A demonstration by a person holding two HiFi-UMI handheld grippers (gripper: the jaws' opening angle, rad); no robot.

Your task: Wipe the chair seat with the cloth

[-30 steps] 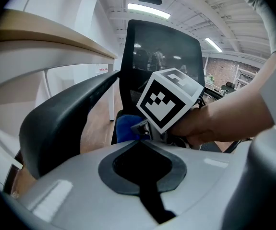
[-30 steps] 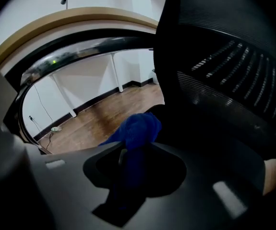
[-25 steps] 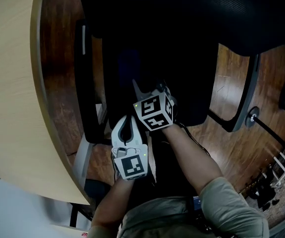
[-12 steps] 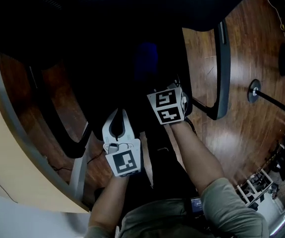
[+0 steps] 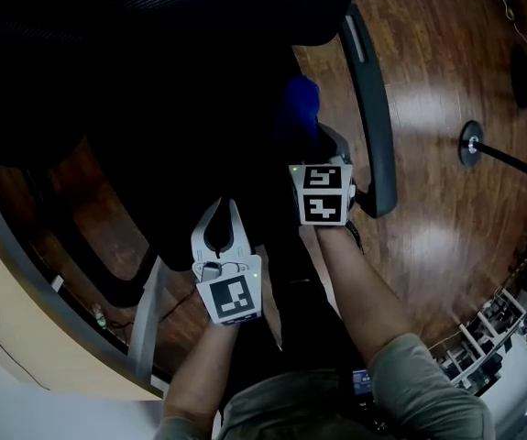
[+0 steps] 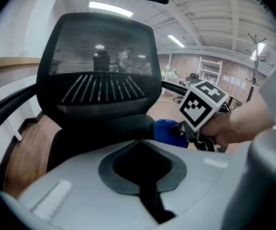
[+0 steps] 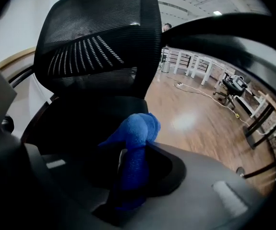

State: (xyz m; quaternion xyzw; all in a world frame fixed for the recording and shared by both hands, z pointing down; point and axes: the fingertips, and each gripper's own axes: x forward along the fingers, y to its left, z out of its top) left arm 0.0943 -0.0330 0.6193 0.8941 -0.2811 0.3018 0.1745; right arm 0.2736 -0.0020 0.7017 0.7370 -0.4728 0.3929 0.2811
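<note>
The black chair seat [image 5: 190, 145] fills the middle of the head view, with its mesh backrest [image 6: 99, 66] upright behind it. A blue cloth [image 5: 298, 106] bulges past the tips of my right gripper [image 5: 314, 137], which is shut on it; the cloth rests at the seat's right side, close to the right armrest [image 5: 373, 126]. In the right gripper view the cloth [image 7: 138, 131] runs down between the jaws. My left gripper [image 5: 222, 205] hovers at the seat's near edge, shut and holding nothing. From the left gripper view the cloth [image 6: 169, 131] shows at the right.
A curved pale wooden desk edge [image 5: 6, 301] runs along the left. The chair's left armrest [image 5: 107, 246] lies between desk and seat. Brown wood floor [image 5: 446, 172] spreads to the right, with a round stand base [image 5: 470, 141] on it.
The right gripper and the blue cloth have moved rightward across the seat toward the right armrest. The head view has swung, so the chair looks turned. The left gripper has hardly moved.
</note>
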